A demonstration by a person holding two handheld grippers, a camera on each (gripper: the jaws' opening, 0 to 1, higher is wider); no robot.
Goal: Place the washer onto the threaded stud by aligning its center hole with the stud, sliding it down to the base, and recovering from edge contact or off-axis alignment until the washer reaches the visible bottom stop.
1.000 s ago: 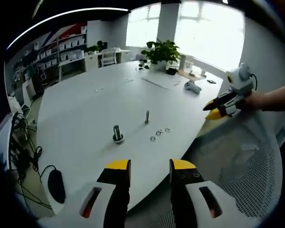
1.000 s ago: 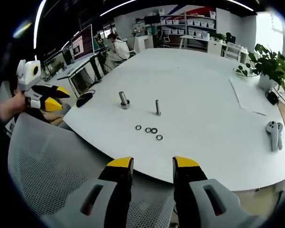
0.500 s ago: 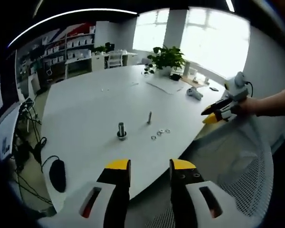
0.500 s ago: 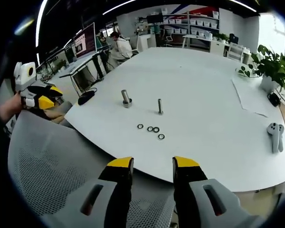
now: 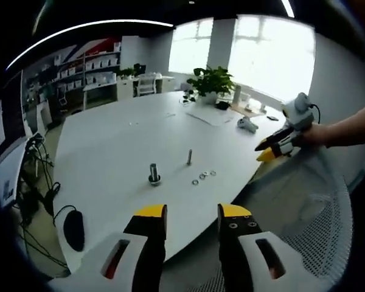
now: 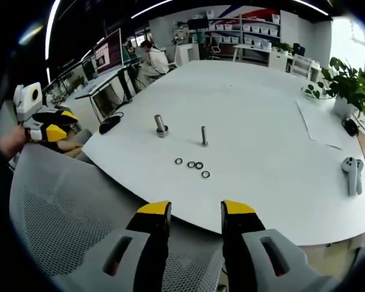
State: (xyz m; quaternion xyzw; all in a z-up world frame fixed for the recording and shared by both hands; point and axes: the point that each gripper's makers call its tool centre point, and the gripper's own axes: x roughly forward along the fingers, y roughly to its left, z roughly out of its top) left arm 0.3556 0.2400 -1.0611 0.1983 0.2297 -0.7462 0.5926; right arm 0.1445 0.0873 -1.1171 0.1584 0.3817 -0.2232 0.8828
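The left gripper [image 5: 188, 214], its yellow-tipped black jaws standing apart with nothing between them, is hovering off the edge of the large white oval table [image 5: 109, 140]. Well ahead of its fingertips, four small metal ring washers [image 5: 203, 177] are lying in a loose row on the tabletop. Just beyond them a thin upright threaded metal stud [image 5: 189, 157] is standing bare, and to its left a thicker grey metal bolt on a round base [image 5: 152, 173] is standing.

The right gripper [image 6: 194, 213] is also holding its jaws parted and empty, hanging over the grey mesh back of a chair [image 6: 67, 213]. The washers [image 6: 193, 166] are lying well ahead of its fingertips, the stud [image 6: 204, 135] just behind them.
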